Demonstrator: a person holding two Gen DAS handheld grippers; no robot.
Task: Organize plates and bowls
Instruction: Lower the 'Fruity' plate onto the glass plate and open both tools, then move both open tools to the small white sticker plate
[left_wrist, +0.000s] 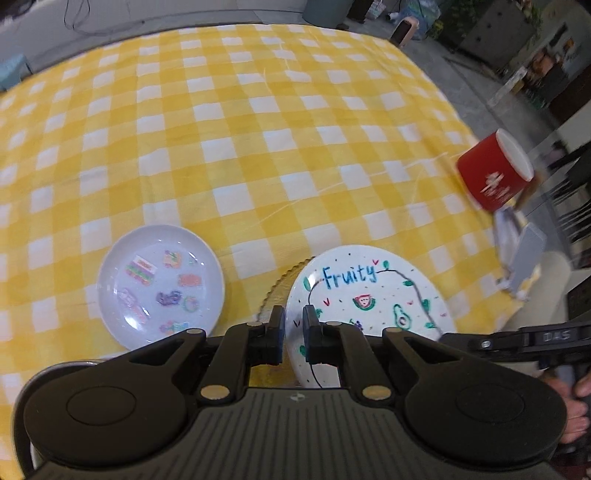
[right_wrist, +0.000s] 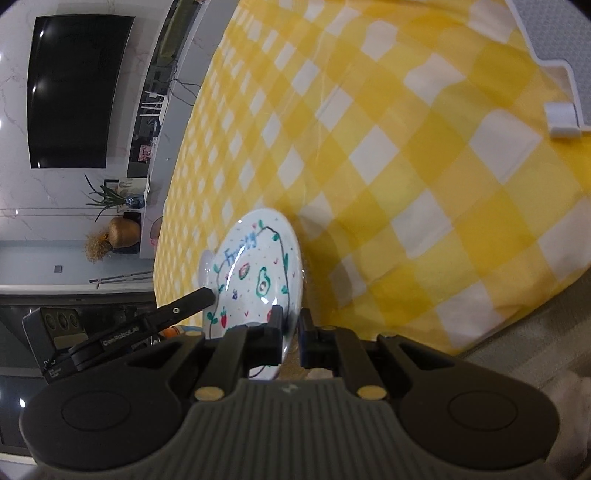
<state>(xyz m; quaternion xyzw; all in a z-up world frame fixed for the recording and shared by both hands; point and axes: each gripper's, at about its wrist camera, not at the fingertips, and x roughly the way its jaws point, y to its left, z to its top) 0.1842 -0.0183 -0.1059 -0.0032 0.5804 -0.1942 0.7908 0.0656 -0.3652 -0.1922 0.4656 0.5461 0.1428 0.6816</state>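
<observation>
Left claw (left_wrist: 293, 325) astride Fruity plate (left_wrist: 373, 295) rim.

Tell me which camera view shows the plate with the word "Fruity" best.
The left wrist view shows the Fruity plate best: nearly from above, its lettering readable, only the near edge hidden by the gripper. The right wrist view shows the same plate foreshortened, the writing slanted, with glare on it.

You've got the sticker plate (left_wrist: 160, 286) at the table's (left_wrist: 258, 129) near edge, left of the Fruity plate (left_wrist: 373, 295); they sit apart. Mug (left_wrist: 493, 171) sits at the right edge, rack (left_wrist: 524, 258) just nearer you.
</observation>
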